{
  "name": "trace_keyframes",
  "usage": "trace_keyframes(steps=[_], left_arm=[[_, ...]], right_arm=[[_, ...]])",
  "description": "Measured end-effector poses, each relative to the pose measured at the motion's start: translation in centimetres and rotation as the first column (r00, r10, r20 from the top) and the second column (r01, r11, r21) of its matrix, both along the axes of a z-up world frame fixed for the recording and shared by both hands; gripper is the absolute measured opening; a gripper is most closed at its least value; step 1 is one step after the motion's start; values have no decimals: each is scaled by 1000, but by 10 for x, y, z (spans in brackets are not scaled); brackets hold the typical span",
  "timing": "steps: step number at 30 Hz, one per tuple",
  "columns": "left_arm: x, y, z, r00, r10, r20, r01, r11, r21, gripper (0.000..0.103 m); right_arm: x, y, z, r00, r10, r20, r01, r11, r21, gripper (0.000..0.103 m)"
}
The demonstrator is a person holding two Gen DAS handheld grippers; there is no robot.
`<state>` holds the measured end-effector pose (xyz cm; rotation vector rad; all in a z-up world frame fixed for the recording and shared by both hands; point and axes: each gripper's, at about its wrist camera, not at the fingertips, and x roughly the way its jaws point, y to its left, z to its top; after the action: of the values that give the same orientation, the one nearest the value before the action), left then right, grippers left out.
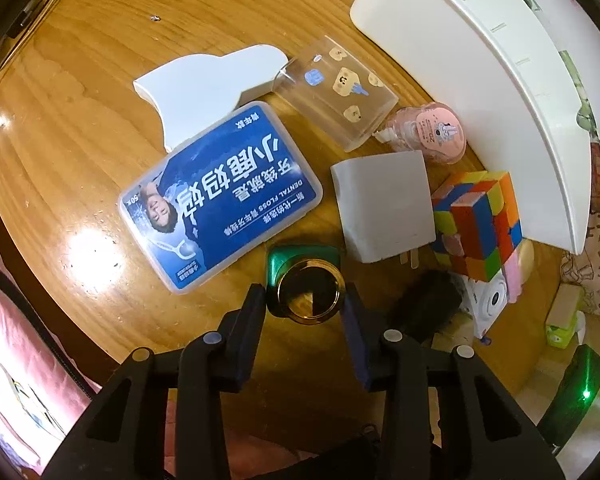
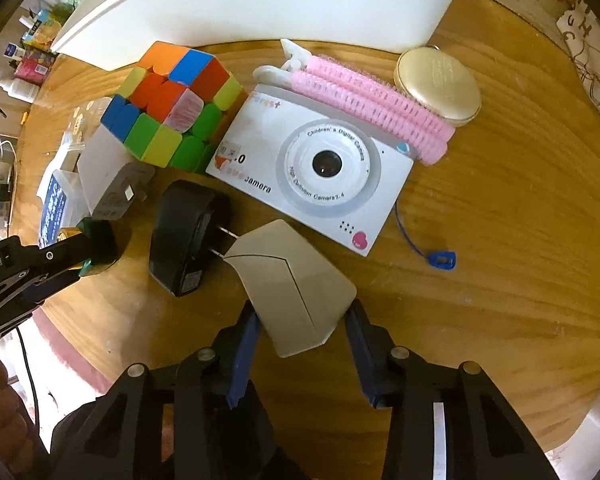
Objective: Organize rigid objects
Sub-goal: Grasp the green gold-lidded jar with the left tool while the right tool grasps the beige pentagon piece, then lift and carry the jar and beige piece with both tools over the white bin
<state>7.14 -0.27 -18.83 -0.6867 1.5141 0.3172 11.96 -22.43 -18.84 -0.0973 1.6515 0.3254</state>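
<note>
My left gripper [image 1: 305, 298] points down at a small green bottle with a gold cap [image 1: 310, 276] that stands on the round wooden table [image 1: 100, 60]. Its pads press on the cap from both sides. My right gripper [image 2: 302, 316] is shut on the near end of a flat beige piece with a V seam [image 2: 288, 276] that lies on the table. In the right wrist view the left gripper [image 2: 66, 254] shows at the left edge, around the green bottle [image 2: 86, 266].
Around the bottle lie a blue dental floss box [image 1: 220, 196], a white shaped piece [image 1: 204, 80], a clear cup on its side [image 1: 336, 92], a white charger [image 1: 384, 204] and a colour cube [image 1: 480, 220]. A black charger [image 2: 188, 236], toy camera [image 2: 312, 168], pink rollers [image 2: 372, 108], gold compact [image 2: 440, 84] and white bin [image 2: 260, 0] lie beyond the beige piece.
</note>
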Motion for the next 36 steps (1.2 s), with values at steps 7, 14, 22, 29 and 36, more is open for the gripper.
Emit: trace_keyframes(steps=[7, 14, 22, 29, 36], left_arm=[[-15, 1, 21, 998, -40, 40, 39, 999, 21, 41], [-23, 11, 56, 991, -85, 99, 78, 995, 68, 41], [-19, 28, 94, 966, -138, 217, 108, 984, 143, 41], [-20, 37, 118, 929, -173, 328, 114, 975, 192, 41], [-24, 39, 128, 894, -187, 406, 120, 975, 185, 41]], right_arm=[[-25, -8, 14, 999, -38, 34, 38, 999, 16, 42], [-36, -6, 39, 991, -82, 103, 78, 996, 45, 40], [-48, -6, 79, 968, -143, 207, 119, 985, 127, 3], [-44, -10, 87, 946, -230, 228, 192, 965, 176, 3], [-38, -24, 72, 909, -381, 168, 340, 912, 228, 5]])
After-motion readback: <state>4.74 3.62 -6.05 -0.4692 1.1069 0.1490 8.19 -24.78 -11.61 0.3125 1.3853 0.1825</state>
